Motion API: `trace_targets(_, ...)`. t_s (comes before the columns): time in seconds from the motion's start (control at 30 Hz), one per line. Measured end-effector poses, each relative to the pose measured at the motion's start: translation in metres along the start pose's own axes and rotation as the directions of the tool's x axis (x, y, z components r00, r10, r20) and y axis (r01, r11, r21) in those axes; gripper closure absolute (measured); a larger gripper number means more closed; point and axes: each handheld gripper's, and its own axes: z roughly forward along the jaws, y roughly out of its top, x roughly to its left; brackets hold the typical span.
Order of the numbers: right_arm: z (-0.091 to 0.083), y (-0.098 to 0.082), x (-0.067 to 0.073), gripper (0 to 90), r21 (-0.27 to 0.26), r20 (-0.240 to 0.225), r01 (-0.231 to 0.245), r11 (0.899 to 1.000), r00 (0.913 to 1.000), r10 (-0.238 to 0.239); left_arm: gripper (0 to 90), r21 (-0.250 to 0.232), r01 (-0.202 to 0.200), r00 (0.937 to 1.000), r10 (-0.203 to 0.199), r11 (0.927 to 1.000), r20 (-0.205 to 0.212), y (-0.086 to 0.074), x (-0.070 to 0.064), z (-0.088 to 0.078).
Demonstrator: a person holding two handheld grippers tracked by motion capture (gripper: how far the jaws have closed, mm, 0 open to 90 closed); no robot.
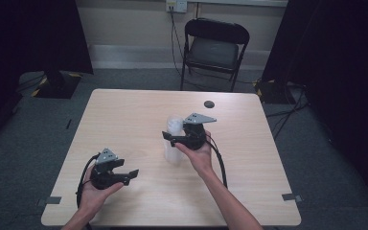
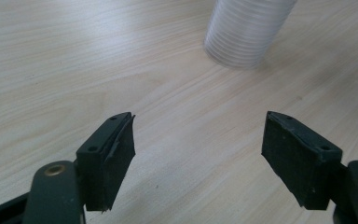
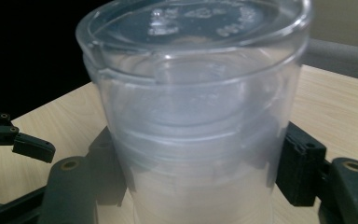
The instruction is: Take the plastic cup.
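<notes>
A stack of clear plastic cups stands upside down near the middle of the light wooden table. My right gripper reaches in from the right, held level, and is shut on the stack. In the right gripper view a black pad presses each side of the stack. My left gripper rests low at the front left, open with nothing between its fingers. Its jaws point toward the base of the stack, well short of it. The left gripper is at the far left of the right gripper view.
A small dark round disc lies on the table behind the cups. A black folding chair stands beyond the far edge. Dark curtains hang on both sides, and cables run across the grey floor.
</notes>
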Motion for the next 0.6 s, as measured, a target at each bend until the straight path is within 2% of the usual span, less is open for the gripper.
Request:
trace_targets(0.27, 0.002, 0.004, 0.0, 31.3, -0.02, -0.007, -0.009, 1.0, 0.9999, 0.009, 25.2, 0.002, -0.006, 1.0, 0.006, 1.0, -0.007, -0.001, 0.001, 0.001)
trace_targets(0.6, -0.006, 0.012, 0.0, 32.3, -0.045, -0.009, -0.007, 0.999, 0.9999, 0.007, 25.1, 0.004, -0.006, 0.9999, 0.007, 1.0, -0.012, -0.001, 0.0, 0.002)
